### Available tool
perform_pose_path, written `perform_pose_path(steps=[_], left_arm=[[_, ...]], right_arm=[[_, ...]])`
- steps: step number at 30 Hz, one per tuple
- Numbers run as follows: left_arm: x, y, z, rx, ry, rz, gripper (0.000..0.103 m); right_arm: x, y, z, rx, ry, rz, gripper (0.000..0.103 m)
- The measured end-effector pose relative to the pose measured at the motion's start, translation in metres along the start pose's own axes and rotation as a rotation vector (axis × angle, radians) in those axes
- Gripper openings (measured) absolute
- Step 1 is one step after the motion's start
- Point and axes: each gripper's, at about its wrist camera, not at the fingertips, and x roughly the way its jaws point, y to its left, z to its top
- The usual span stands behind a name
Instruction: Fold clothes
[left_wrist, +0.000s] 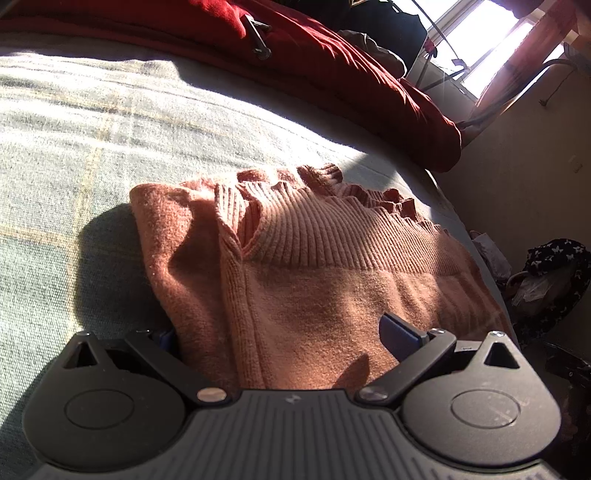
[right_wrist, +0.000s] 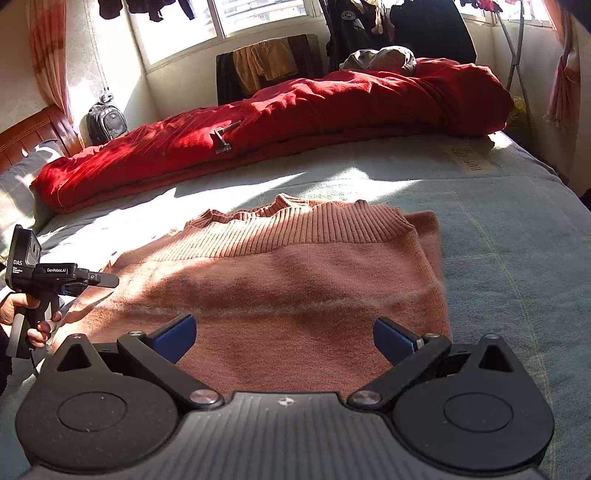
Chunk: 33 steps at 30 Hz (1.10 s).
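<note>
The right hand-held gripper hovers low over the near edge of the folded orange sweater, its 2 blue pads spread wide and holding nothing. The left hand-held gripper sits at the sweater's left side, jaws also apart; 1 pad rests on the knit, while the other seems tucked under the folded edge, though it is mostly hidden. The sweater lies flat on the pale green bed, ribbed hem farthest away. Bare blanket stretches to the right. Beyond, a rolled red quilt lines the far side.
</note>
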Motion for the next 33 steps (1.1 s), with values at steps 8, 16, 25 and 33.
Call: perform_pose_path(steps=[8, 16, 25, 33], left_arm=[[0.003, -0.005, 0.002, 0.011, 0.014, 0.028, 0.1], [0.001, -0.002, 0.001, 0.0, 0.005, 0.009, 0.1], [-0.009, 0.006, 0.0, -0.076, 0.028, -0.027, 0.1], [0.002, 0.009, 0.014, -0.086, 0.059, -0.025, 0.098]], right_arm=[[-0.006, -0.002, -0.002, 0.054, -0.018, -0.007, 0.103], [0.002, -0.01, -0.001, 0.085, -0.005, -0.043, 0.103], [0.036, -0.016, 0.026, 0.023, -0.005, 0.031, 0.103], [0.064, -0.056, 0.063, 0.045, 0.022, 0.116, 0.103]])
